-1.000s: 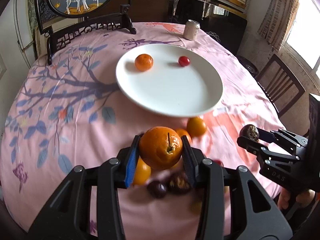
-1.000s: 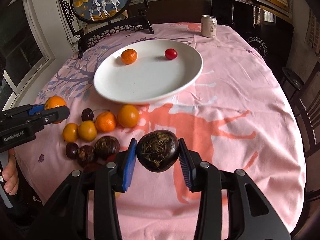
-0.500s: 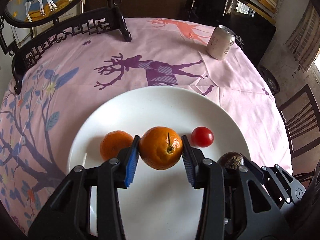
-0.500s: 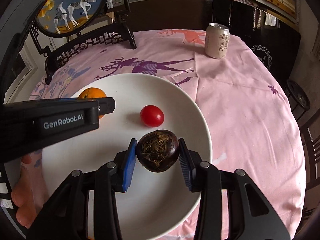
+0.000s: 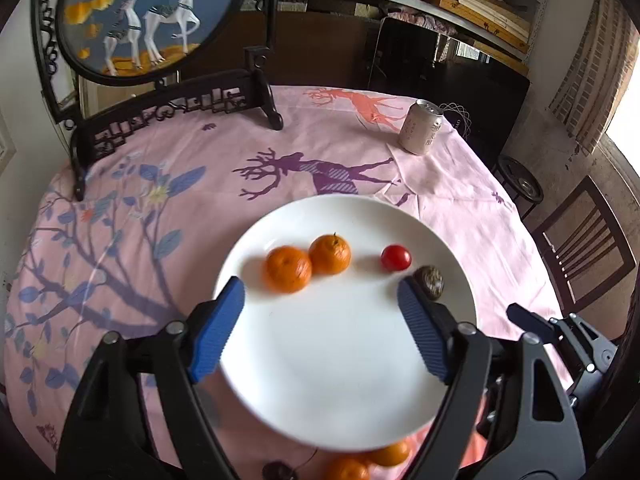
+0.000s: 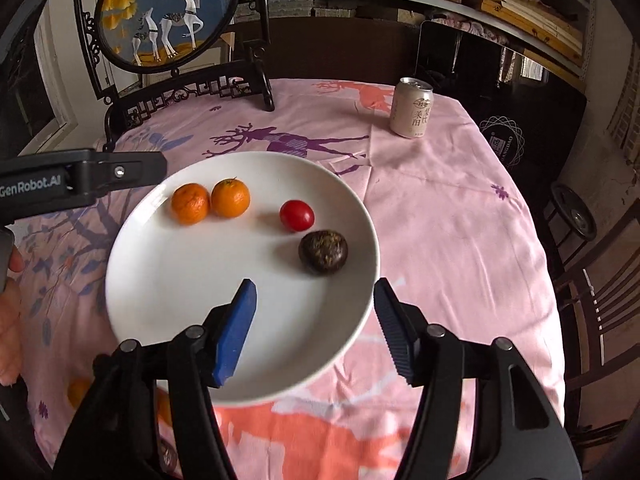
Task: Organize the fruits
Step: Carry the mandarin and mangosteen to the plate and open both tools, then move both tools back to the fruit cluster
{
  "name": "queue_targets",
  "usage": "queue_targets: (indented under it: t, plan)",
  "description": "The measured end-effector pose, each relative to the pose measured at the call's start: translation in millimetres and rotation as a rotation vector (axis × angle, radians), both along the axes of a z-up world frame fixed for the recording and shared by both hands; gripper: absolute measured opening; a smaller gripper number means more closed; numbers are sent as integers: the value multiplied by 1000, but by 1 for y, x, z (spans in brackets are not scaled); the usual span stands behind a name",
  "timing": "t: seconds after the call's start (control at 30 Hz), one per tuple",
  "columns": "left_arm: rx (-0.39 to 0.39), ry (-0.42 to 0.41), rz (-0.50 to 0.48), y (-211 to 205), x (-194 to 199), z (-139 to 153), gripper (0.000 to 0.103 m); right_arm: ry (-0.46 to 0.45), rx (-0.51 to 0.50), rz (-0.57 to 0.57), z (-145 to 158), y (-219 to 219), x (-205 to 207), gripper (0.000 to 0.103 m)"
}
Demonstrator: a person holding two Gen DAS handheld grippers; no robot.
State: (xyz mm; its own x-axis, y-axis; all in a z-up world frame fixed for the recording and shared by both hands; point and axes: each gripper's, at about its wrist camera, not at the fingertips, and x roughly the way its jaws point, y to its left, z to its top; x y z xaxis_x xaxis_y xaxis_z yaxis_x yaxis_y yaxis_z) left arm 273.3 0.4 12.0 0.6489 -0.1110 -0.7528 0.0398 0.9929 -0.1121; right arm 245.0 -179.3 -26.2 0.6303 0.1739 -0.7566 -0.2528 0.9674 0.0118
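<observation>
A white plate (image 5: 340,360) (image 6: 200,280) on the pink cloth holds two oranges (image 5: 287,269) (image 5: 330,254), a cherry tomato (image 5: 396,257) and a dark wrinkled fruit (image 5: 430,280). My left gripper (image 5: 320,286) hangs over the plate's near half, behind the oranges; its jaws are opening with nothing between them. In the right wrist view the oranges (image 6: 190,204) (image 6: 231,198), tomato (image 6: 296,215) and dark fruit (image 6: 323,251) lie apart from my right gripper (image 6: 315,286). Its jaws are opening too, empty, just behind the dark fruit.
Loose oranges (image 5: 390,454) and a dark cherry (image 5: 278,472) lie on the cloth by the plate's near rim. A drink can (image 6: 412,108) stands far right. A framed deer screen (image 5: 160,20) stands at the back left. A wooden chair (image 5: 584,252) is to the right.
Both grippers carried their fruit from the near pile to the plate and let go. The orange now rests beside the other orange, the dark fruit near the tomato. Both grippers drew back.
</observation>
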Motion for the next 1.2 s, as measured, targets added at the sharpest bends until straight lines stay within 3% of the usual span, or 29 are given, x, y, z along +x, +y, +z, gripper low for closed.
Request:
queue_targets:
  t: [0.17,0.37,0.5,0.8,0.97,1.2]
  plan:
    - [0,-17,-12,24,-91,-22,86,2,53,-30,-15,-11,-81,61]
    - [-32,9,73,61,-148,-47,86,22,81,-54,-17,-11,-115,61]
    - [-34,19,102,76,-168,-53,86,6,44,-33,-14,0,-130,61]
    - [-35,63,123,97,-192,-72,86,68,-76,47,-42,17,-161,61]
    - [-53,75,120,101,-196,-75,86,144,-22,111,-58,21,-153,61]
    - [-58,80,120,104,-200,-73,86,173,37,216,-67,44,-135,61]
